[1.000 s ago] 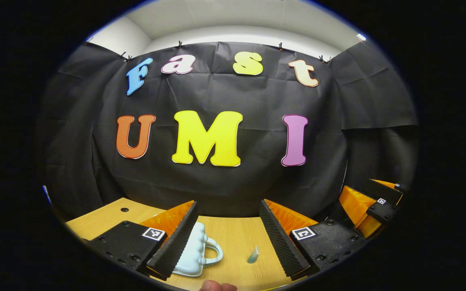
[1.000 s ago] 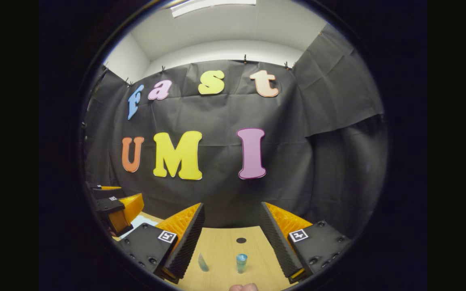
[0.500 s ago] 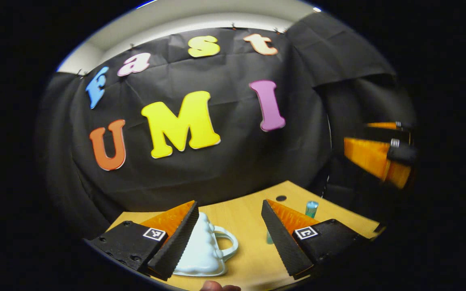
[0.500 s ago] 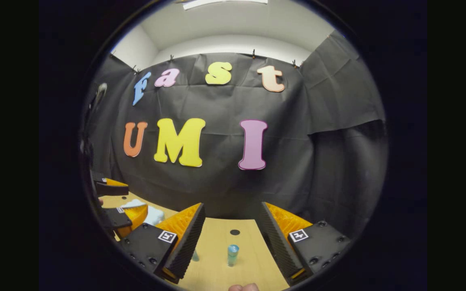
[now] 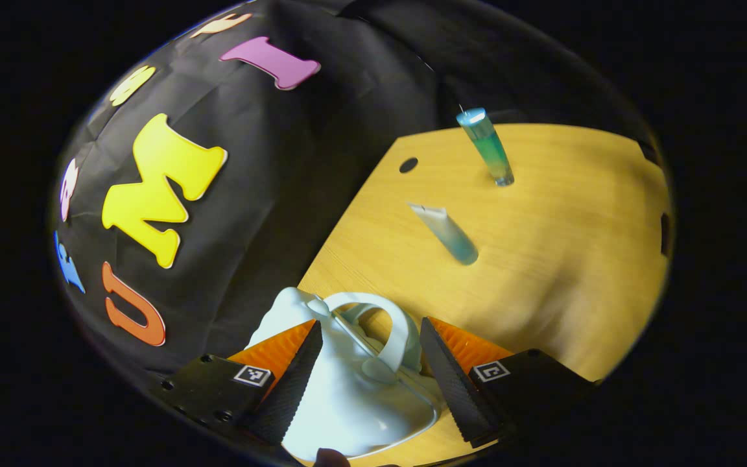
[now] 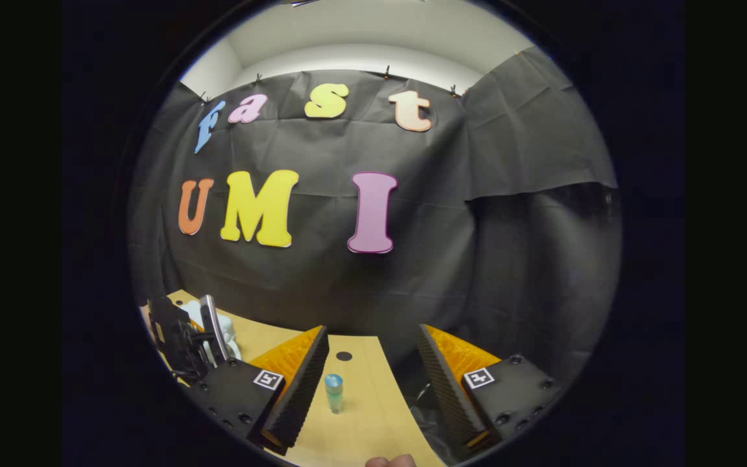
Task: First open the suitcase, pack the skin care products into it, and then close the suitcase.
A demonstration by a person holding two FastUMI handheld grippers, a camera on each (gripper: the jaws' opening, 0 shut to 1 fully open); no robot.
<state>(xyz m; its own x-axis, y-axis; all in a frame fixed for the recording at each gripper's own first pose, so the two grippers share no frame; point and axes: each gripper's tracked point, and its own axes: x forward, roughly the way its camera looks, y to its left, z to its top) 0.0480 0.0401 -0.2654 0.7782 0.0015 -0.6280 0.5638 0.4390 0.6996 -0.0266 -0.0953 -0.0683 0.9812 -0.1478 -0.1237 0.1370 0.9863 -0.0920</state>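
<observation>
A small pale blue suitcase (image 5: 354, 402) lies shut on the wooden table (image 5: 574, 214), its looped handle (image 5: 399, 324) pointing away from me. My left gripper (image 5: 369, 324) hovers just over it, open, with the handle between the two fingers and neither finger pressing on it. Two skin care products stand farther out: a blue-green bottle with a pale cap (image 5: 487, 146) and a squeeze tube (image 5: 445, 230). My right gripper (image 6: 372, 331) is open above the table edge, with the blue-green bottle (image 6: 333, 392) just ahead of its left finger. The left gripper (image 6: 182, 337) and a bit of the suitcase (image 6: 221, 331) sit at that view's left.
The table has a round cable hole (image 5: 408, 165) near its back edge, close to the black cloth wall. Bare wood stretches to the right of the two products. A fingertip (image 6: 390, 461) shows at the bottom of the right gripper view.
My left gripper has swung down and rolled over the suitcase, so the handle now lies between its fingers. The right gripper has drifted right, and the bottle now sits nearer its left finger.
</observation>
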